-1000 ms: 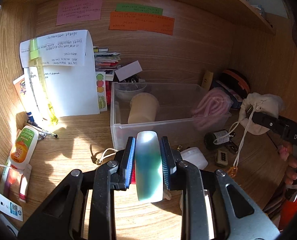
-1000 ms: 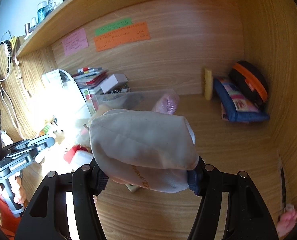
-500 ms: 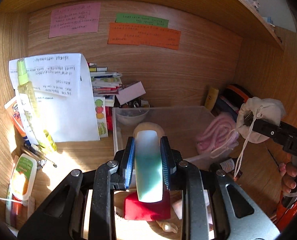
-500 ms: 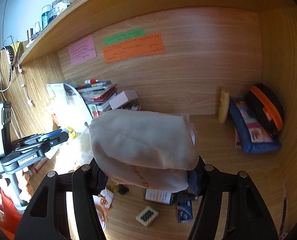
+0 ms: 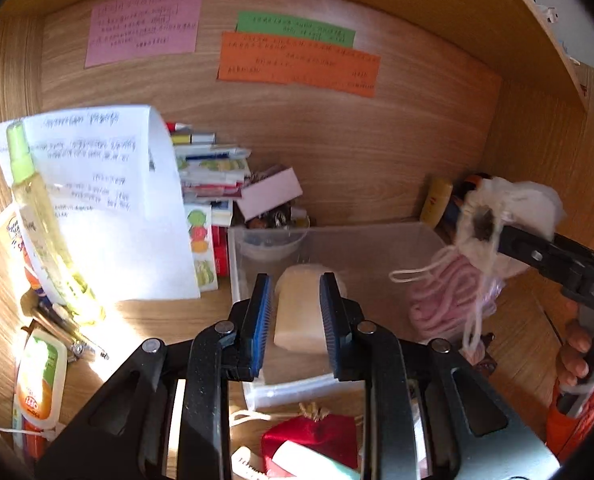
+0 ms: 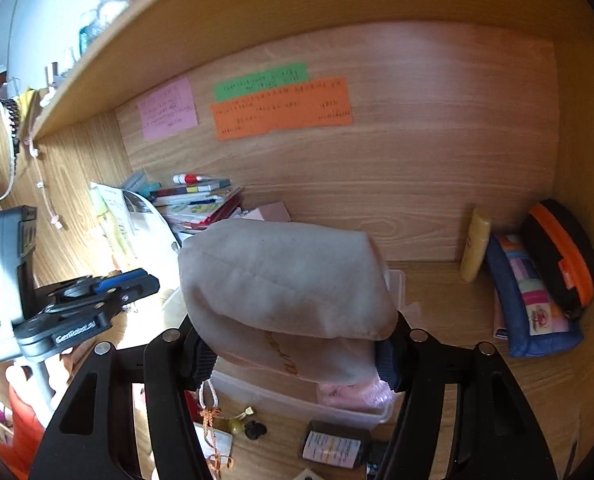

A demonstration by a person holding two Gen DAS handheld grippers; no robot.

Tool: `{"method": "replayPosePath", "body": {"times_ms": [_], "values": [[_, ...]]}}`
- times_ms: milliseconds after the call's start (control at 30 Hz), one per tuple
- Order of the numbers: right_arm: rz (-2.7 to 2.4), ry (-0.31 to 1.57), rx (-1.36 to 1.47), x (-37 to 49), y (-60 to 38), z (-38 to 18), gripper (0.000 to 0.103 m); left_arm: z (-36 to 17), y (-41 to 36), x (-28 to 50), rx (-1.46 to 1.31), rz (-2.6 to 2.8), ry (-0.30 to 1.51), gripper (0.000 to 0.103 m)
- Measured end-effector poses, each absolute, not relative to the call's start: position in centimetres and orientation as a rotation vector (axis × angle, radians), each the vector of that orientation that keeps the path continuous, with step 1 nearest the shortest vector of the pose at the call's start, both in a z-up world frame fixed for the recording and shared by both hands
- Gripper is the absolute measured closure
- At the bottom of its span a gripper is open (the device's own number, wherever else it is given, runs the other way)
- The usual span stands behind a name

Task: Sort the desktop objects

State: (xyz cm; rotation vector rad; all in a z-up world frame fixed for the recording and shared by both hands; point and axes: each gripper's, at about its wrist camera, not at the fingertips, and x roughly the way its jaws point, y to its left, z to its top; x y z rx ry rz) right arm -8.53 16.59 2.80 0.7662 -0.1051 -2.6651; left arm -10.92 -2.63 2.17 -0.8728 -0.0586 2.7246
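My left gripper (image 5: 293,320) is open and empty, above the near edge of a clear plastic bin (image 5: 337,236). The bin holds a beige tube (image 5: 301,308), a pink bundle (image 5: 449,296) and a small bowl (image 5: 273,242). The teal-white tube (image 5: 313,462) lies below my jaws on a red pouch (image 5: 321,436), in front of the bin. My right gripper (image 6: 293,356) is shut on a white drawstring pouch (image 6: 285,284) and holds it above the bin's right end; it shows in the left wrist view (image 5: 513,216).
A paper sheet (image 5: 109,208), a spray bottle (image 5: 41,224) and stacked books (image 5: 213,176) stand at the back left. Tubes and pens (image 5: 41,376) lie at the left. Pouches (image 6: 537,288) sit at the back right. A small bottle (image 6: 333,448) lies before the bin.
My left gripper opened and let go of the teal-white tube, which now lies on the red pouch. Both grippers rose and moved forward over the bin.
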Motion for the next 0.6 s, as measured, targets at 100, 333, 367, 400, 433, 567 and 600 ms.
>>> {"method": "replayPosePath", "body": {"times_ms": [100,333,367,400,433,567,600], "values": [[-2.651,-0.121,0.821,-10.0,16.5,1.5,0.044,1.4,-3.2,-9.6,-0.899,2.732,-0.014,0.079],[-2.611,-0.127,0.925,-11.8,16.2,-0.8,0.043,-1.6,-4.6,-7.1,-1.071,2.608,-0.036,0.079],[-2.614,-0.108,0.928,-11.7,15.9,-1.0,0.043,-2.0,-4.4,-6.8,-1.089,2.573,-0.038,0.079],[-2.616,-0.096,0.932,-11.6,15.7,-1.1,0.043,-2.3,-4.1,-6.6,-1.096,2.546,-0.037,0.079],[-2.616,-0.084,0.940,-11.7,15.5,-1.3,0.043,-2.5,-3.7,-6.3,-1.099,2.514,-0.032,0.079],[-2.612,-0.034,0.974,-11.9,14.6,-2.2,0.043,-2.6,-2.0,-5.0,-1.076,2.427,0.009,0.069],[-2.620,-0.011,0.970,-11.8,14.3,-2.3,0.043,-2.5,-1.6,-4.6,-1.065,2.413,0.025,0.065]]}}
